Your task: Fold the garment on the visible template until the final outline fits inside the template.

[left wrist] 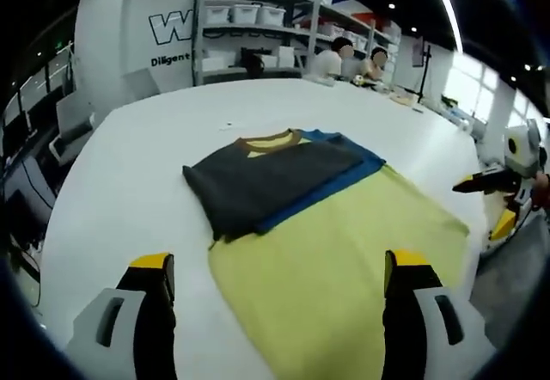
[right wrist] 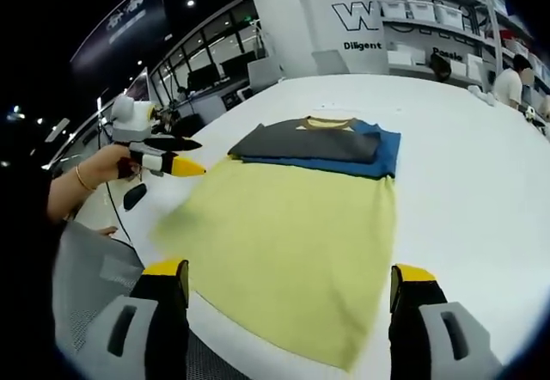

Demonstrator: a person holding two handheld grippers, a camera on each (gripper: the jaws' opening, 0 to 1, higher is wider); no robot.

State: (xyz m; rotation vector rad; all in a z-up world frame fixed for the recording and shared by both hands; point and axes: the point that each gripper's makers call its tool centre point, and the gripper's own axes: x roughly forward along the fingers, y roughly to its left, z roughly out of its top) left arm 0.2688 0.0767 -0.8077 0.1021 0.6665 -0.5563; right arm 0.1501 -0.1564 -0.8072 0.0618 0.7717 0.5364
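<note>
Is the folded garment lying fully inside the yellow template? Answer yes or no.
No. In the left gripper view, the garment only overlaps the far end of the yellow template, and its dark part spreads onto the white table.

The folded garment (left wrist: pixel 275 178) lies on the far end of the template (left wrist: pixel 344 268), at frame centre, on the table (left wrist: pixel 120 199); shelves (left wrist: pixel 258 27) stand behind, at top.

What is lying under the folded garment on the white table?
The folded garment lies on the far end of a yellow-green template sheet, which lies on the white table. Whatever is beneath the sheet is covered.
</note>
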